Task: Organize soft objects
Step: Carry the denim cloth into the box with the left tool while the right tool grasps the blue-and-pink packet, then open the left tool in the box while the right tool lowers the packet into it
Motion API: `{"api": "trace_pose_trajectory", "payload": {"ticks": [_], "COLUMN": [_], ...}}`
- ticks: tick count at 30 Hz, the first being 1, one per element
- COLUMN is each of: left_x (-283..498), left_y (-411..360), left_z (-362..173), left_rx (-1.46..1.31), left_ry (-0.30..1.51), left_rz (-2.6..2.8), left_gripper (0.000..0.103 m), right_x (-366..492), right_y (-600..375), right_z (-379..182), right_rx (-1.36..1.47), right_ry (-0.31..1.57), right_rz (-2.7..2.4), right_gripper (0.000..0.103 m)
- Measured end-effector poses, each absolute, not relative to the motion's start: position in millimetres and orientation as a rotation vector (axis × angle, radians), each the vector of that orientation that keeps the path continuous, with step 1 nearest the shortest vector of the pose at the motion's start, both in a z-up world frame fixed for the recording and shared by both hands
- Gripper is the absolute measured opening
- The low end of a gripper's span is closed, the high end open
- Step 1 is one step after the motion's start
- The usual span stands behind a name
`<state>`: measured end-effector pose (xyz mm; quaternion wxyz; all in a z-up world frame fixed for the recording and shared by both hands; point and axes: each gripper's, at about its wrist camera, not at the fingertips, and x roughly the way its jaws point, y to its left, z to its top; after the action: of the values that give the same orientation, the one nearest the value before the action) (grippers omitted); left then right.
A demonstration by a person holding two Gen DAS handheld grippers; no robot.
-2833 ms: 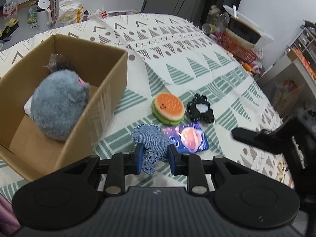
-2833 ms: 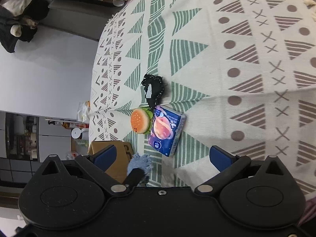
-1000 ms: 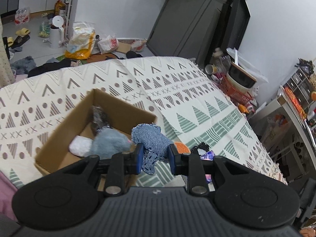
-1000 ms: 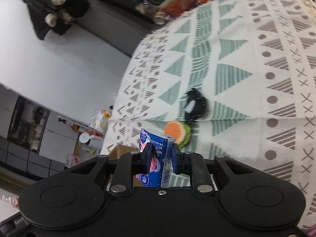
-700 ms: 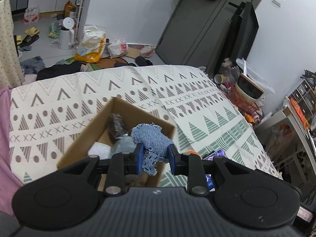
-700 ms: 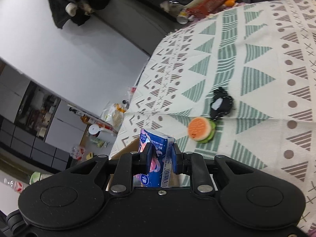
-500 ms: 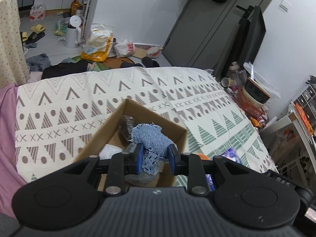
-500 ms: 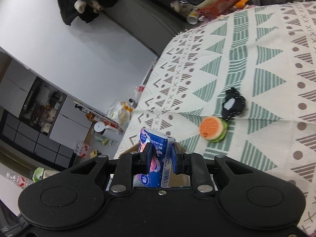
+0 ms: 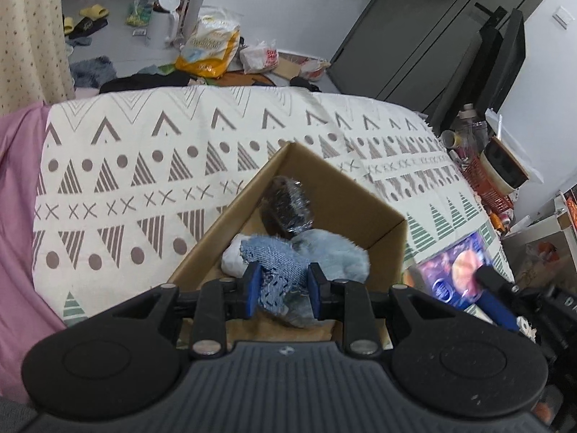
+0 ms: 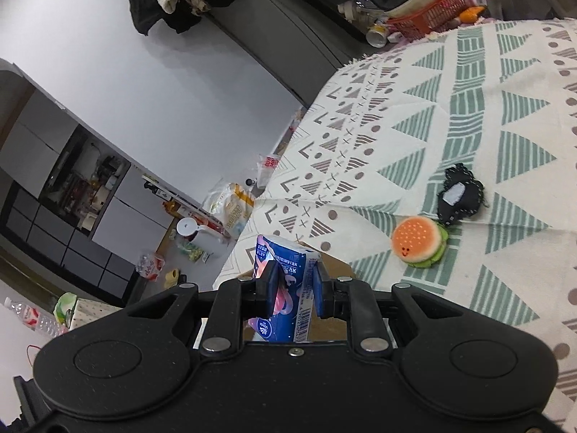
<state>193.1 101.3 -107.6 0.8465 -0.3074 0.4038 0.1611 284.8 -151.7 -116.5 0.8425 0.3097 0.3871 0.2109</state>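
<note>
My left gripper [image 9: 280, 284] is shut on a blue denim plush [image 9: 276, 263] and hangs over the open cardboard box [image 9: 331, 180]. Inside the box lie a grey furry toy [image 9: 333, 252], a white soft lump [image 9: 230, 259] and a dark wrapped item [image 9: 286, 205]. My right gripper [image 10: 294, 290] is shut on a blue tissue pack [image 10: 288, 278], also seen at the right of the left wrist view as the tissue pack [image 9: 450, 270]. A burger plush [image 10: 420, 241] and a black lace piece [image 10: 458, 196] lie on the patterned blanket [image 10: 487, 119].
The bed's blanket [image 9: 144, 166] ends at a pink sheet [image 9: 18, 198] on the left. Beyond the far edge, the floor holds bags [image 9: 209, 45], a white kettle [image 9: 164, 18] and slippers. A red basket [image 10: 429, 18] and dark cabinets stand beside the bed.
Both grippers have risen and swung toward the box, each carrying its object. The left one now holds the denim plush lower over the box's opening.
</note>
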Motion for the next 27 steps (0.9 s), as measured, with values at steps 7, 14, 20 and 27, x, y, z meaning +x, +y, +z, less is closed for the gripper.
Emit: {"api": "trace_pose_trajectory", "payload": {"ticks": [7, 14, 20, 27], "left_x": [200.5, 203.1, 205.6, 204.8], "left_y": [113.3, 125.4, 135.4, 128.9], "left_z": [-120.5, -118.1, -115.1, -104.2], "left_rx": [-0.693, -0.698, -0.719, -0.68], "left_ry": [0.901, 0.901, 0.909, 0.897], "left_rz": [0.339, 0.352, 0.336, 0.354], "left_gripper": [0.035, 0.047, 0.048, 0.056], "right_x": [291.2, 295.3, 298.7, 293.2], "right_y": [-127.2, -108.5, -103.6, -128.0], "right_z": [-116.6, -128.1, -135.0, -122.1], "right_rx": [0.624, 0.578, 0.531, 0.606], "right_ry": [0.749, 0.691, 0.747, 0.777], "right_rz": [0.472, 0.452, 0.396, 0.344], "right_gripper": [0.02, 0.021, 0.048, 0.079]}}
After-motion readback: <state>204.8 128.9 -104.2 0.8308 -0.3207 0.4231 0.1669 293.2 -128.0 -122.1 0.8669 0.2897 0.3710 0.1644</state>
